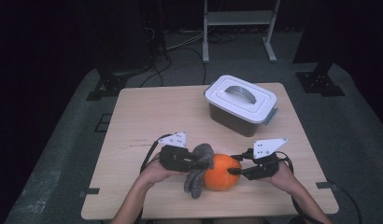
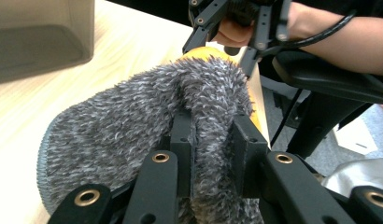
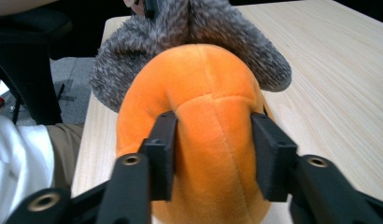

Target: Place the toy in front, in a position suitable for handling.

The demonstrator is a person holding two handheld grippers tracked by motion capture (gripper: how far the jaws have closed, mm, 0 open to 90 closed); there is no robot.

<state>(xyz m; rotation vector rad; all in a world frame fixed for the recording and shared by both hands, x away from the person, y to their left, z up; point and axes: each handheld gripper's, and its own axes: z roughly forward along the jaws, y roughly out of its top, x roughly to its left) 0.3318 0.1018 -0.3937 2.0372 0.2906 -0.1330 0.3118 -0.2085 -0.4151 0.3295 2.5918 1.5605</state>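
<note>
High view: a lidded grey box stands near the desk's far right corner, well apart from the work. At the near edge, both forearms reach in level. Left gripper view: left tongs are clamped tight on the fuzzy grey sock. Right gripper view: right tongs straddle the orange plush ball, pads touching its sides.

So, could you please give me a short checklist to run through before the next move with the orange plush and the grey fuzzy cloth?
1. Left gripper clamped on the grey fuzzy cloth: ok.
2. Right gripper jaws flank the orange plush: ok.
3. Right jaws pressing firmly on the plush: cannot tell.
4. Cloth lies against the plush: ok.
5. Lidded container stands apart at the far side: ok.
6. Plush rests well on the table, away from the edge: not ok, near the edge.
</note>
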